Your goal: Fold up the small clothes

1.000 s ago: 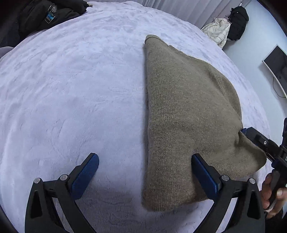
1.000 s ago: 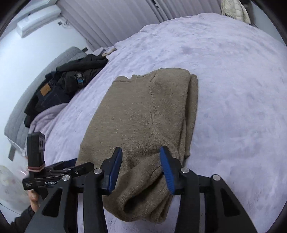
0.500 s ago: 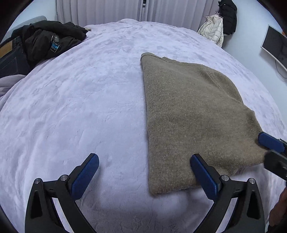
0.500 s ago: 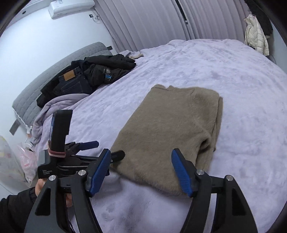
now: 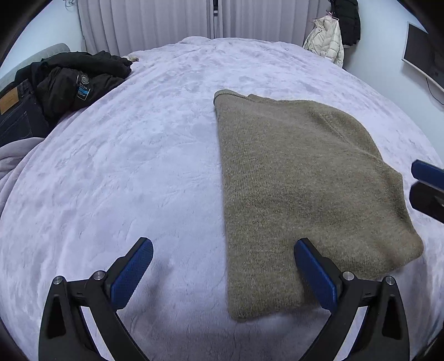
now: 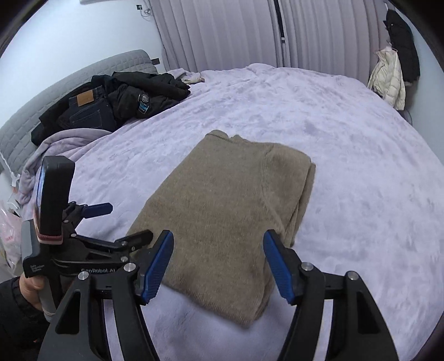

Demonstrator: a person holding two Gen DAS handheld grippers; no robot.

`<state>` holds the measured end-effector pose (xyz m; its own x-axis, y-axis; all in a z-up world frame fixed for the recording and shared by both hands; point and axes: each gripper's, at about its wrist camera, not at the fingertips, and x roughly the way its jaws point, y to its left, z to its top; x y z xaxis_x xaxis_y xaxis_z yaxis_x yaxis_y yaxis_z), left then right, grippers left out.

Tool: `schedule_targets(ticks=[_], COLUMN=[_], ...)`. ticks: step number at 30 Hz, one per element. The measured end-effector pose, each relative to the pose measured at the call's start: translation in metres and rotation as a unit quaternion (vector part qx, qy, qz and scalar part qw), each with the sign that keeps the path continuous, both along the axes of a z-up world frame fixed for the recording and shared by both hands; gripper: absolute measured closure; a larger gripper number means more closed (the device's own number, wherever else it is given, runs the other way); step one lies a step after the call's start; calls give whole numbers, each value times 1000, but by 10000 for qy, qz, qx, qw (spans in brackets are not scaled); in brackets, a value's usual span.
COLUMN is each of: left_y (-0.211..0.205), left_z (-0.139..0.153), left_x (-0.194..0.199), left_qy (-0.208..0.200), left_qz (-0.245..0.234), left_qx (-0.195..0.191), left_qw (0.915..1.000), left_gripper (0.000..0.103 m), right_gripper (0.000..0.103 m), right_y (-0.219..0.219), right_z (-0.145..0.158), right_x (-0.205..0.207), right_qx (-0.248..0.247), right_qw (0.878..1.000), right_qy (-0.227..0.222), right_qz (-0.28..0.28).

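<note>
- Looking across the bed [image 5: 125, 172], we see a pile of dark clothes [image 5: 77, 80] at its far left edge: a black jacket [image 6: 144, 94] on top of one pair of dark jeans [image 6: 86, 111], with a rumpled lilac blanket [image 6: 58, 144] just near of them.
- Far right, one cream puffer jacket [image 5: 326, 41] and one black coat [image 5: 348, 19] hang by the curtains [image 6: 222, 33]; a screen [image 5: 421, 58] is on the right wall.
- Nothing lies between either gripper and the sweater [image 5: 299, 194].
- We count one olive-brown sweater, folded into a flat block, lying on the bed right of its middle.
- We count two grippers. The left gripper [image 5: 222, 275] has its jaws wide apart over the sweater's near left corner; the right-hand finger overlaps the knit, the left-hand one is over bare bedcover, and we cannot tell whether either touches.
- The right gripper [image 6: 217, 266] also stands apart, with the sweater's near edge between its fingers but not pinched.
- A second ago the right gripper's jaws stood closer together around a bunched near end of the sweater; they have just been opening, that end now lies flat on the bed, and the gripper has drawn back from it.
</note>
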<state>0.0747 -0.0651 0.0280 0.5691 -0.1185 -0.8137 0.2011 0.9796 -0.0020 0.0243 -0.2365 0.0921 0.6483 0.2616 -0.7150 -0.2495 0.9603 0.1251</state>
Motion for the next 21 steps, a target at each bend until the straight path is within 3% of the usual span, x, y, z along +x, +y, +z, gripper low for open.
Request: schedule_targets(ticks=[8,11,15,18,21], left_y=[-9,-13,-15,-11,-21], left_z=[-7,-7,5,31,41], left_x=[24,29,34,41,67], left_qy=[216,253,299,107,335], left_qz=[-90,-167,-242,-308,-491], left_qx=[-120,-107,-153,-515,-986], left_qw=[9997,9995,9991,9981,9934], left_gripper=[1,1,1,1,1], right_gripper=[33,33,33,33,32], right_y=[-3,-12,-22,-36,-55], right_z=[-38,-49,-54,-46,-31], right_x=[92,122,150,160,160], right_qx=[91,-134,22,163,325], right_qw=[9936,9932,9921,9927,9957], right_qy=[1097,1149,1202,1148,859], right_qz=[241,134,358,318,-85])
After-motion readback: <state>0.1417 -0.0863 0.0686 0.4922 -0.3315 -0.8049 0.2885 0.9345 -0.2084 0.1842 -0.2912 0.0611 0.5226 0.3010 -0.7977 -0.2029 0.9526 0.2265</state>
